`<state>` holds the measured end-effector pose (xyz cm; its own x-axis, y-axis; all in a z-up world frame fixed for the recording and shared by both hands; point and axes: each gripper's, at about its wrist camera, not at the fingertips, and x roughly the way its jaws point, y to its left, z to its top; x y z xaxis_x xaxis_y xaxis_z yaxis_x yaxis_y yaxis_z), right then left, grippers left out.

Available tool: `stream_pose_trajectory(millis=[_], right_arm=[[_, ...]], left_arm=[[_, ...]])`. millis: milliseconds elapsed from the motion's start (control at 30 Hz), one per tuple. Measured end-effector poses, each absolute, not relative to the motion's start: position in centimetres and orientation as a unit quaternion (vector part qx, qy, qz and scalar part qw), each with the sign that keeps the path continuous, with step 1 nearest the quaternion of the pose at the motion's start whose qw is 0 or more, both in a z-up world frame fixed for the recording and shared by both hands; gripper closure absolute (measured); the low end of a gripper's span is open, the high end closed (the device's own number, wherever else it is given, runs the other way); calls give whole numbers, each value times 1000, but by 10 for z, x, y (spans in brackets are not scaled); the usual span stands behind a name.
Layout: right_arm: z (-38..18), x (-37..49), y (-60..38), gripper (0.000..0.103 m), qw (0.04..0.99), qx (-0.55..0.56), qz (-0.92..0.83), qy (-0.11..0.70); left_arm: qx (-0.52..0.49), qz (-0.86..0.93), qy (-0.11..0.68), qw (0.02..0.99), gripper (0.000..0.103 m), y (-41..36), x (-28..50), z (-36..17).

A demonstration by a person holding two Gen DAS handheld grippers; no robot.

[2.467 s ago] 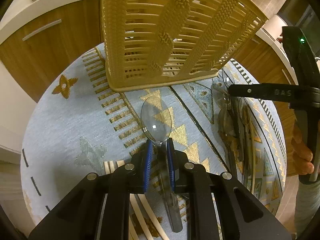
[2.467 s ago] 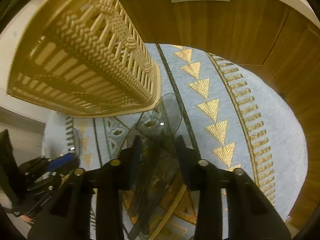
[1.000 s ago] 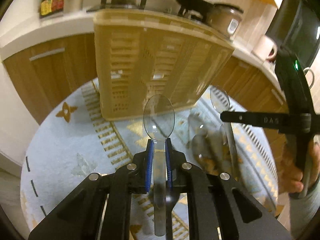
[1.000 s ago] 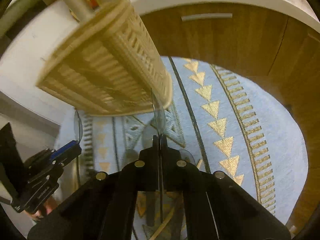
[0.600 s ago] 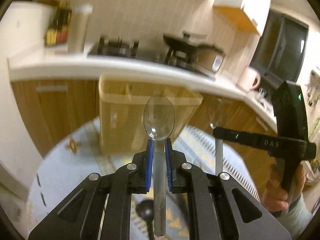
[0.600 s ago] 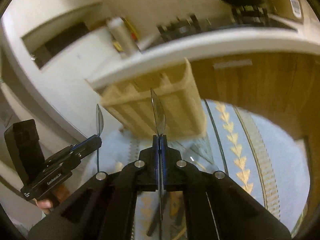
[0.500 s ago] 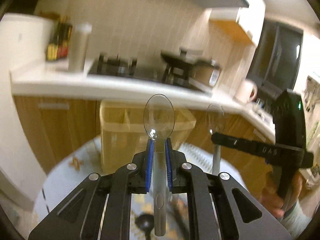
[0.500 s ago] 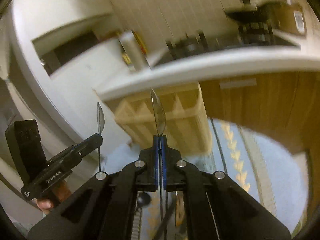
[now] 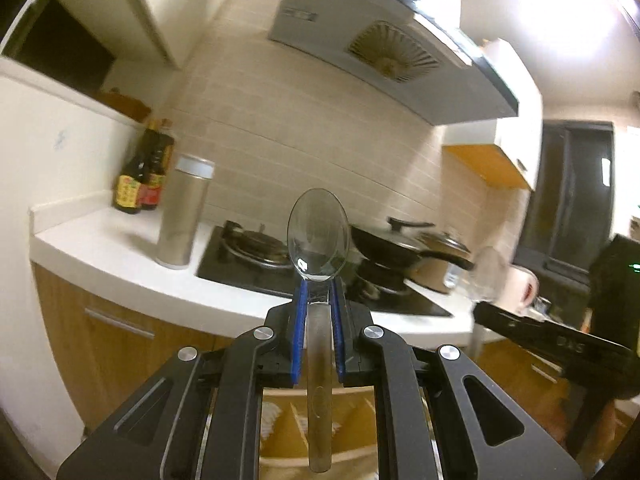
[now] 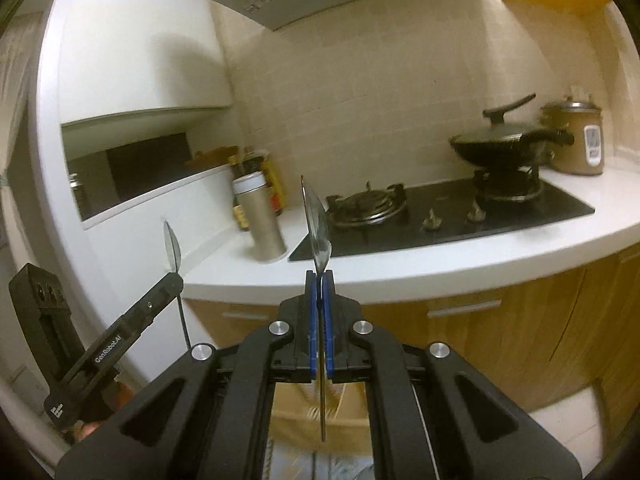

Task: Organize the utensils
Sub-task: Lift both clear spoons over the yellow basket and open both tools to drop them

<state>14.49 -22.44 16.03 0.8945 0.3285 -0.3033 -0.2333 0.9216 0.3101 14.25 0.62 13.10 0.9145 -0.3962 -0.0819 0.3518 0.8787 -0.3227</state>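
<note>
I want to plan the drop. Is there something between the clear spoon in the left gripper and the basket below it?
Nothing visible. The left gripper holds the clear spoon upright, handle down, and the handle tip hangs over the open compartments of the beige basket. The basket's far side is hidden by the gripper.

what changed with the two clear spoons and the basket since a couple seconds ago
Both grippers lifted and tilted up: the basket, ahead on the cloth before, now sits low beneath them. The right gripper, then open over a spoon, now clamps a clear spoon edge-on. Unchanged: the left gripper holds its spoon bowl-up.
</note>
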Motion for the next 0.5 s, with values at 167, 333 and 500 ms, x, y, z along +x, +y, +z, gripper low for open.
stream_pose_trajectory(millis=[167, 333, 500], right_arm=[[153, 163, -219, 101, 972, 115, 117, 165], [128, 183, -218, 101, 972, 111, 100, 180], [101, 193, -220, 101, 970, 116, 90, 195]], left_arm=[[-154, -155, 66, 974, 93, 4, 171, 116], [-143, -132, 71, 978, 93, -2, 187, 99], [-123, -114, 78, 983, 93, -9, 190, 80]])
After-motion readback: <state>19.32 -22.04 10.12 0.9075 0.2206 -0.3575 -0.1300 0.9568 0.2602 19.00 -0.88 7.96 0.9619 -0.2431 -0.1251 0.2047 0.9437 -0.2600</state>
